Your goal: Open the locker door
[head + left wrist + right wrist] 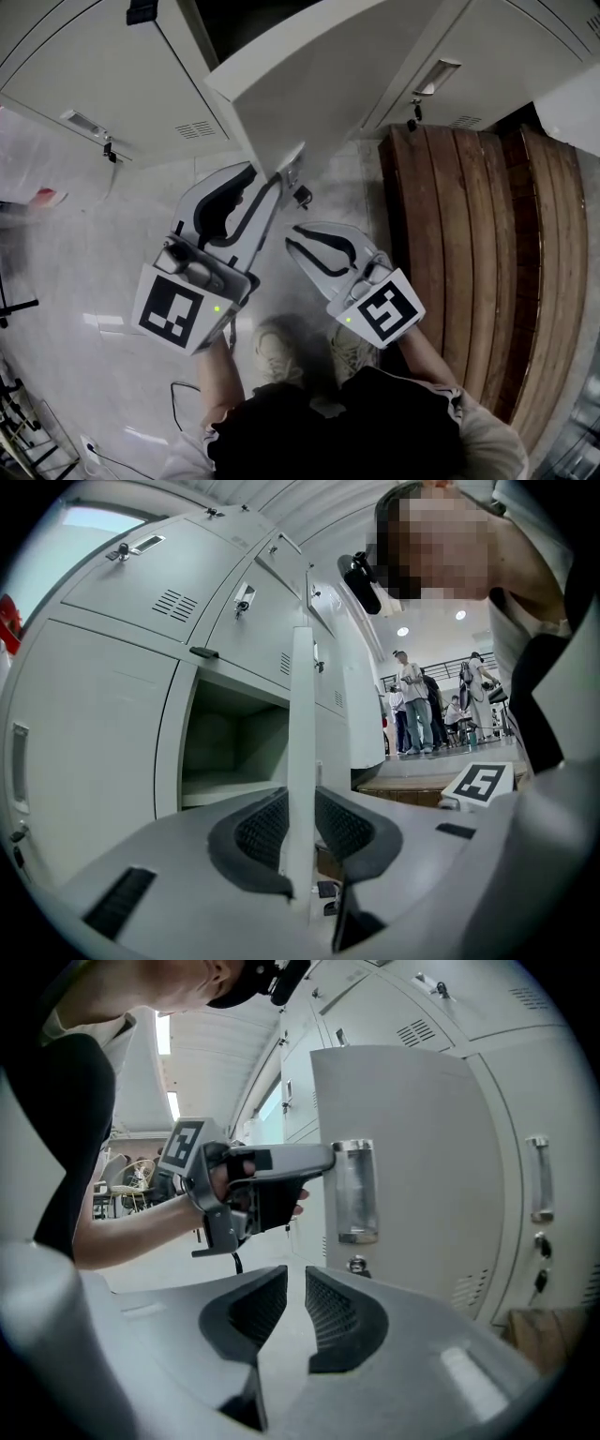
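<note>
The grey locker door (309, 75) stands swung out from its open compartment (234, 747). My left gripper (272, 178) is shut on the door's free edge (302, 714), which runs upright between the two pads (262, 832). In the right gripper view the left gripper (281, 1162) reaches the door (412, 1147) at the top of its shiny handle (355, 1190), with a small lock (356, 1265) below. My right gripper (292, 234) hangs just below and right of the left one, off the door. Its jaws (295, 1288) stand a narrow gap apart with nothing between them.
A wooden slatted bench (478, 234) runs along the right. Closed locker doors flank the open one at left (103, 84) and right (506, 56). The person's shoes (277, 352) stand on the pale floor below the grippers. Several people (412, 700) stand far off.
</note>
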`<control>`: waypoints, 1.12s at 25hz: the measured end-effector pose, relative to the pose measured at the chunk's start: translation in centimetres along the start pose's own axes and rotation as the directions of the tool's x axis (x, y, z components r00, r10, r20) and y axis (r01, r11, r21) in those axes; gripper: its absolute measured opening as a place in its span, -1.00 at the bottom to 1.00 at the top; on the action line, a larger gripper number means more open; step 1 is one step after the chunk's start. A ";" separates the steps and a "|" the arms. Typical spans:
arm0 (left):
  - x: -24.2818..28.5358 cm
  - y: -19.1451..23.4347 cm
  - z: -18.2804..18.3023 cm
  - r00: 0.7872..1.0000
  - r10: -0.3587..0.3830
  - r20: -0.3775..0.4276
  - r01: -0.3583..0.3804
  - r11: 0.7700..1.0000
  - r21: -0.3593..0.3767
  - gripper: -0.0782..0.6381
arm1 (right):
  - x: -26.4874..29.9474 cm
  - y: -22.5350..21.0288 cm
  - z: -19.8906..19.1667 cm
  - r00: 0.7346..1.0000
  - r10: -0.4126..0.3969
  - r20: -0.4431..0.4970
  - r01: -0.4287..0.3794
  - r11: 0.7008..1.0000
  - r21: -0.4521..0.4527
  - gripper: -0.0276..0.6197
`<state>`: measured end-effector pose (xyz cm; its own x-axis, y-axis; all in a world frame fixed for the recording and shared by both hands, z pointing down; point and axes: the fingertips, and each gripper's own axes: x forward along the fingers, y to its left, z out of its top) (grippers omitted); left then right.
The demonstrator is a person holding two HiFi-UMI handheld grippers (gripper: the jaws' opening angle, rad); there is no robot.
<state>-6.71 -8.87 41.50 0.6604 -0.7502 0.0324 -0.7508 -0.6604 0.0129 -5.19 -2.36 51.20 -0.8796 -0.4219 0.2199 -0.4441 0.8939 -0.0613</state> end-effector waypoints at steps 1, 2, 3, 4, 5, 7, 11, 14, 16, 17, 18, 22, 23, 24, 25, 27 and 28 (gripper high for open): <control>0.0 -0.1 0.0 1.000 0.001 -0.001 -0.001 1.000 0.005 -0.52 | -0.7 -0.7 -0.2 0.999 -0.028 -0.016 0.027 1.000 -0.013 -0.73; 0.0 -0.2 -0.1 1.000 0.002 -0.001 -0.002 1.000 0.008 -0.52 | -1.5 -1.6 -0.5 0.997 -0.064 -0.034 0.063 0.998 -0.030 -0.73; -0.1 -0.3 -0.1 1.000 0.001 -0.001 -0.001 1.000 0.009 -0.52 | -2.5 -2.6 -0.8 0.993 -0.108 -0.049 0.106 0.994 -0.038 -0.73; -0.1 -0.4 -0.1 1.000 -0.003 -0.001 0.003 1.000 0.009 -0.52 | -3.5 -3.6 -0.9 0.986 -0.155 -0.059 0.153 0.988 -0.036 -0.73; -0.1 -0.6 -0.1 1.000 -0.008 -0.001 0.008 1.000 0.009 -0.53 | -4.5 -4.6 -1.0 0.978 -0.200 -0.064 0.198 0.980 -0.026 -0.73; -0.1 -1.0 -0.1 1.000 -0.020 0.003 0.020 1.000 0.010 -0.53 | -6.4 -6.4 -0.7 0.961 -0.270 -0.063 0.270 0.963 -0.016 -0.73; -0.1 -2.0 -0.2 1.000 -0.022 0.007 0.022 1.000 0.013 -0.53 | -8.8 -8.4 0.1 0.938 -0.345 -0.041 0.342 0.938 -0.058 -0.73; -0.1 -2.5 -0.2 0.999 -0.036 -0.001 0.036 0.999 0.016 -0.53 | -10.2 -9.4 1.3 0.912 -0.410 -0.024 0.406 0.909 -0.091 -0.73; -0.1 -2.6 -0.2 0.999 -0.043 -0.004 0.043 0.999 0.015 -0.53 | -11.3 -10.3 2.4 0.893 -0.450 -0.005 0.446 0.886 -0.124 -0.73; -0.1 -2.7 -0.2 0.999 -0.046 -0.006 0.046 0.999 0.014 -0.53 | -11.8 -10.7 2.9 0.884 -0.467 0.008 0.464 0.876 -0.129 -0.73; -0.1 -2.8 -0.2 0.999 -0.049 -0.006 0.049 0.999 0.013 -0.53 | -12.4 -11.0 3.3 0.876 -0.482 0.021 0.480 0.868 -0.129 -0.73; 0.0 -3.4 -0.2 0.998 -0.056 -0.002 0.056 0.998 0.014 -0.53 | -13.4 -11.4 4.2 0.860 -0.508 0.044 0.509 0.850 -0.133 -0.73; 0.0 -3.5 -0.2 0.998 -0.055 -0.001 0.055 0.998 0.014 -0.53 | -13.5 -11.3 4.2 0.861 -0.507 0.045 0.508 0.851 -0.135 -0.73; 0.0 -3.6 -0.2 0.999 -0.054 -0.002 0.054 0.998 0.014 -0.53 | -13.4 -11.2 4.2 0.862 -0.505 0.045 0.506 0.852 -0.136 -0.73; 0.0 -3.7 -0.2 0.999 -0.053 -0.003 0.053 0.998 0.014 -0.53 | -13.4 -11.1 4.2 0.863 -0.503 0.045 0.504 0.853 -0.137 -0.73; 0.0 -3.8 -0.2 0.998 -0.055 -0.004 0.055 0.998 0.011 -0.53 | -13.3 -11.0 4.1 0.865 -0.501 0.043 0.501 0.854 -0.139 -0.73; 0.1 -4.0 -0.2 0.998 -0.059 -0.004 0.059 0.998 0.009 -0.53 | -13.3 -11.0 4.1 0.864 -0.501 0.043 0.502 0.854 -0.139 -0.73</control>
<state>-3.68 -6.27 41.67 0.7037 -0.7096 0.0360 -0.7102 -0.7040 0.0057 10.69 -7.16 44.93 -0.5449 -0.8191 0.1791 -0.7969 0.5724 0.1932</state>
